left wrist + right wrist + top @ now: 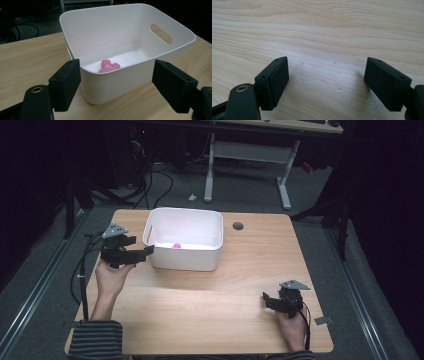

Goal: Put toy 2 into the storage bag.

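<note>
We've got loads of bare table [210,305] between the left gripper [146,251] and right gripper [266,298], while the white bin [186,256] sits right off the left one's wide-open jaws, its near corner wall blocking the way to the pink spiky toy [108,66].

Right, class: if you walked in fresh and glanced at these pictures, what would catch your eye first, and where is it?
First, the white tub standing toward the far left of the wooden table, bright against the dark room. Next, the small pink spiky toy lying on its floor, near one wall. Then the left gripper, open, right beside the tub's left wall, while the right gripper rests open over bare wood at the near right.
</note>
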